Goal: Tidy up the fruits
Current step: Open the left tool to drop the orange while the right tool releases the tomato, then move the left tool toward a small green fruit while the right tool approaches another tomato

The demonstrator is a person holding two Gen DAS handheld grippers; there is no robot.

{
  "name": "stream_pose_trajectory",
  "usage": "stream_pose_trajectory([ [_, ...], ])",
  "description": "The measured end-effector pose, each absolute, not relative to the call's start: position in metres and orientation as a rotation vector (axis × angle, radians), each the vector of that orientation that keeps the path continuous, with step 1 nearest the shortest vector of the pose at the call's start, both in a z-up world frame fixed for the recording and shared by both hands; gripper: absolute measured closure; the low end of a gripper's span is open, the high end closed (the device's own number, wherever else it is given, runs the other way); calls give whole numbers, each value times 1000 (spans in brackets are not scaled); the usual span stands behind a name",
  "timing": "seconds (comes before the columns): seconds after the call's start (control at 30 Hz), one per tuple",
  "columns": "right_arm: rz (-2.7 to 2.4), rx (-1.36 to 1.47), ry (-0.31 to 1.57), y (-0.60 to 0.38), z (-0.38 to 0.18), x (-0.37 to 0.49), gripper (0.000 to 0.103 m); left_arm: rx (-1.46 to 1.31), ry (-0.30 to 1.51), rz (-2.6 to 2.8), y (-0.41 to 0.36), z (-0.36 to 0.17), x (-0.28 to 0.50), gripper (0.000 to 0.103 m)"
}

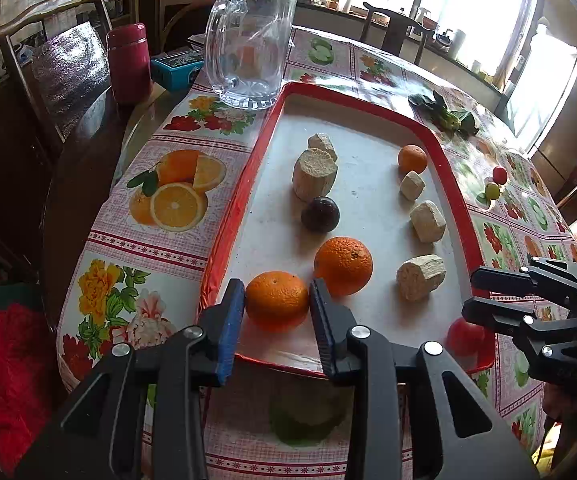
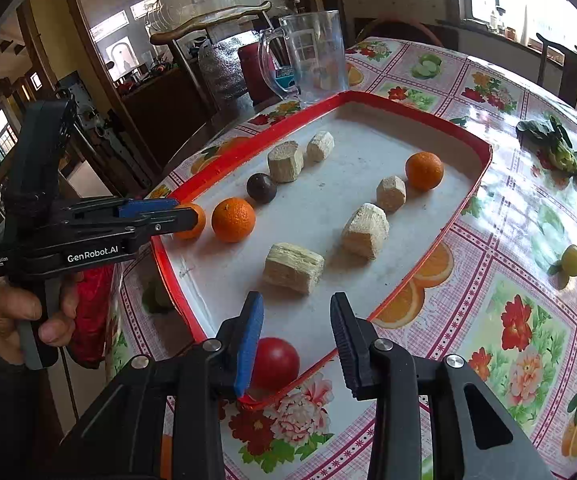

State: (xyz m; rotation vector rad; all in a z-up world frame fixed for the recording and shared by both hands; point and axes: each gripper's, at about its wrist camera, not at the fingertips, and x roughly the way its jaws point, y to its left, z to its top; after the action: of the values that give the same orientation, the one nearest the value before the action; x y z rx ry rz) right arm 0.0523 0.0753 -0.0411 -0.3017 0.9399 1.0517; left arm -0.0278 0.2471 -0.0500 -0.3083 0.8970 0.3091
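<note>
A red-rimmed tray (image 1: 368,98) (image 2: 428,114) holds the fruit. My left gripper (image 1: 277,312) (image 2: 186,210) is open. Its pads stand close on either side of a small orange (image 1: 276,300) that rests at the tray's near edge. A bigger orange (image 1: 343,266) (image 2: 233,220), a dark round fruit (image 1: 320,214) and a third orange (image 1: 412,159) lie further in. My right gripper (image 2: 296,320) (image 1: 470,296) is open over the tray's near corner. A red tomato (image 2: 276,362) sits there against the blue pad, with a clear gap to the other finger.
Several beige cut chunks (image 2: 293,268) lie in two rows on the tray. A glass pitcher (image 1: 248,48) stands behind it beside a red flask (image 1: 128,62). On the tablecloth to the right lie leafy greens (image 2: 560,152) and a small green fruit (image 2: 572,260). A hand (image 2: 16,316) holds the left gripper.
</note>
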Motion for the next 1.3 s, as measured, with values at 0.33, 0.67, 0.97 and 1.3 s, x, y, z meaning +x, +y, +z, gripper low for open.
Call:
stream_pose_trajectory([
  [0.33, 1005, -233, 899, 41, -23, 66, 66, -286, 850, 312, 237, -29, -34, 54],
  [0.67, 911, -174, 884, -9, -12, 88, 66, -252, 827, 225, 201, -13, -13, 54],
  [0.97, 820, -135, 871, -51, -7, 110, 66, -208, 826, 140, 162, -3, 12, 54],
  [1.3, 713, -114, 864, -93, -6, 146, 66, -163, 832, 49, 119, 2, 45, 54],
])
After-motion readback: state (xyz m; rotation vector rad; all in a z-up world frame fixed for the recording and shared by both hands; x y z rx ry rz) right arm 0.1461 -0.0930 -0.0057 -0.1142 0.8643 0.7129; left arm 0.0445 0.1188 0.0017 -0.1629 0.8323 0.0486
